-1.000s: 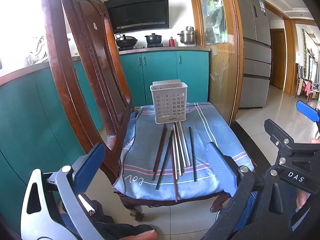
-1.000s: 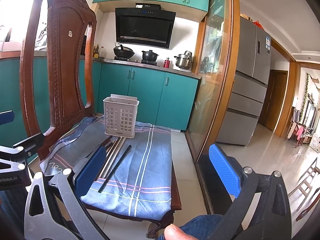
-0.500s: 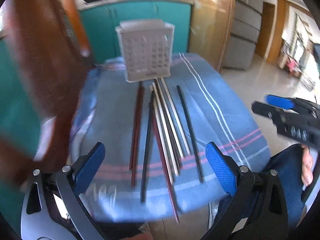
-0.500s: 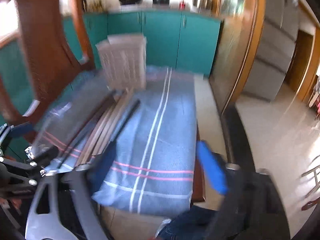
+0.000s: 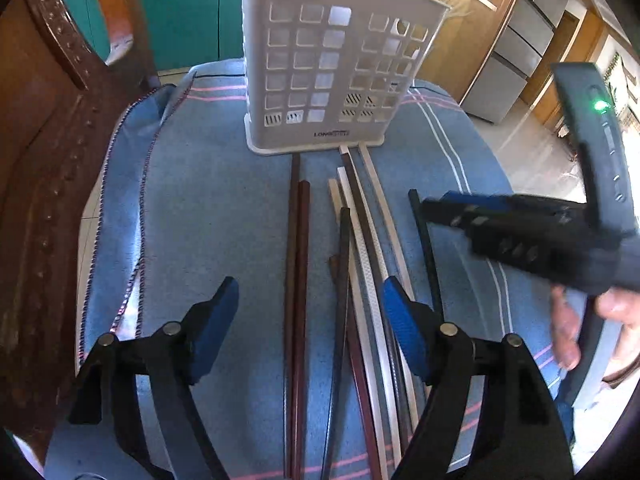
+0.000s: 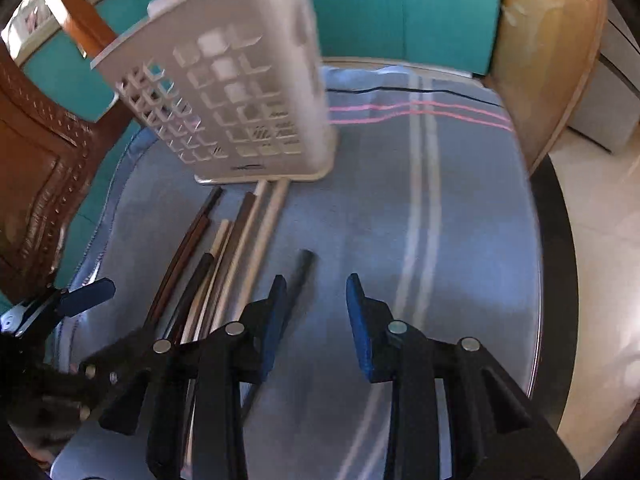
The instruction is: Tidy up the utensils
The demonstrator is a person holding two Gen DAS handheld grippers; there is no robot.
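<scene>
A white slotted utensil holder (image 5: 328, 72) (image 6: 232, 96) stands at the far end of a blue striped cloth (image 5: 200, 200) (image 6: 460, 220). Several chopsticks lie in front of it: a dark red pair (image 5: 298, 280), a black one (image 5: 344, 260), white ones (image 5: 376, 216) and a lone black one (image 5: 428, 248) (image 6: 300, 276). My left gripper (image 5: 310, 320) hovers over the dark red pair, its jaws closing and its pads touching nothing. My right gripper (image 6: 318, 320) (image 5: 444, 208) hangs low over the cloth with its jaws closing. The lone black chopstick runs just beside its left finger (image 6: 276, 320).
A carved wooden chair back (image 5: 48, 160) rises at the left. Teal cabinets (image 6: 400, 8) stand behind, with a wooden door frame (image 6: 552, 60) and a grey fridge (image 5: 516, 60) at the right. A person's hand (image 5: 592, 320) holds the right gripper. Tiled floor (image 6: 600, 240) lies beyond the cloth's right edge.
Both grippers have come forward and tipped down over the cloth, so the holder and chopsticks fill the views. Both pairs of jaws stand narrower than before, the right far more.
</scene>
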